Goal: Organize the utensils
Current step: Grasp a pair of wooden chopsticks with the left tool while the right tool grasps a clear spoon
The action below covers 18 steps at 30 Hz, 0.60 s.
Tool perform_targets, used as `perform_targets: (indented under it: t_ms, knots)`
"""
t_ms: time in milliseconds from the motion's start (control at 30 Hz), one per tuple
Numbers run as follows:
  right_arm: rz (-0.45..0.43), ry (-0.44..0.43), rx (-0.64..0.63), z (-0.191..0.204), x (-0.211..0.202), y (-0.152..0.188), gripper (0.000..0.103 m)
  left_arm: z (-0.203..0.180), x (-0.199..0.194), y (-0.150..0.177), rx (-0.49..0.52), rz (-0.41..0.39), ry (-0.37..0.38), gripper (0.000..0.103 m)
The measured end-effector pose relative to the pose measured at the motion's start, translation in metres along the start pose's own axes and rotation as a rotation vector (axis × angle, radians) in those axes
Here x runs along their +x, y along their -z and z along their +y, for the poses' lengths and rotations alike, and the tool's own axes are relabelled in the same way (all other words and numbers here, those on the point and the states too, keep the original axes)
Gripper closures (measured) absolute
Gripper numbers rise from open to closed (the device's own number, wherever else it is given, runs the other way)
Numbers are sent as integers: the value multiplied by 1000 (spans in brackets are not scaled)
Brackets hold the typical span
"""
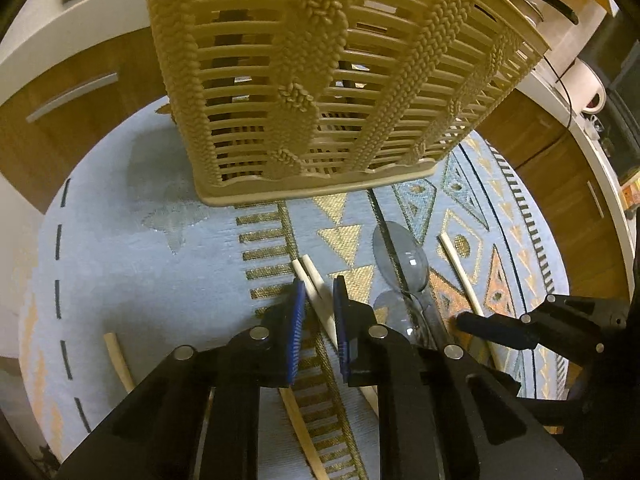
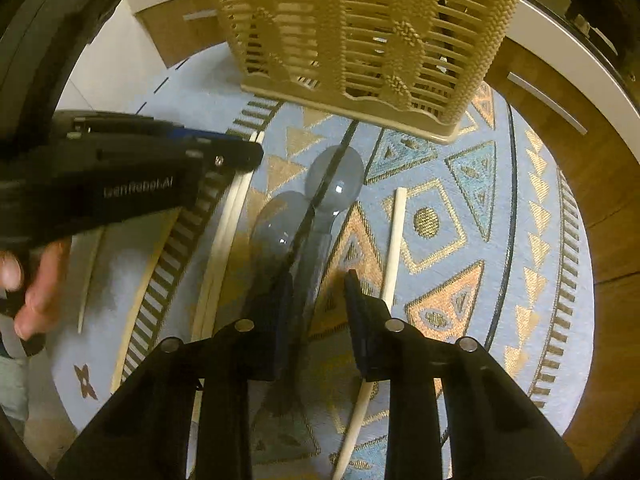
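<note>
Two chopsticks (image 1: 316, 296) between spread left gripper (image 1: 319, 286) fingers, frame centre; right gripper (image 2: 318, 280) spread over clear spoons (image 2: 316, 216); basket (image 1: 320, 80) at top.

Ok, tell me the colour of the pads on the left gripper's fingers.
Blue, ribbed pads; clearest in the left wrist view.

Both views look steeply down along black fingers onto a patterned round rug (image 1: 120, 264), close above it, facing a tan slatted basket (image 1: 320, 80) at the far edge. From the left wrist, sits left of the clear spoons (image 1: 404, 264) with the right gripper (image 1: 492, 330) at lower right. From the right wrist, sits over the same spoons, with the left gripper (image 2: 224, 152) entering at left.
</note>
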State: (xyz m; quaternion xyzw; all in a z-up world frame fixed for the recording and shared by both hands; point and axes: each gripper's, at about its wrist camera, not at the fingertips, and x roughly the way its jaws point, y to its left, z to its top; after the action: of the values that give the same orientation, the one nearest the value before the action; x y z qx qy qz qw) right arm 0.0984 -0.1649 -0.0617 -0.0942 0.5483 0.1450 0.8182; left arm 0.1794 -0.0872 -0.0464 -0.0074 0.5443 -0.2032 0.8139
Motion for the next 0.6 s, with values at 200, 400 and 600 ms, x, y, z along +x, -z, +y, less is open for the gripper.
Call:
perform_targets:
  t_ms: [200, 400, 600]
  knots:
    - [-6, 40, -9, 7, 3, -2, 86, -3, -1, -1, 3, -3, 1, 79]
    - [-15, 42, 5, 13, 4, 2, 93, -9, -1, 1, 10, -7, -6, 79]
    - [-21, -52, 94, -18, -10, 23, 93, -11, -1, 3, 19, -8, -18, 78]
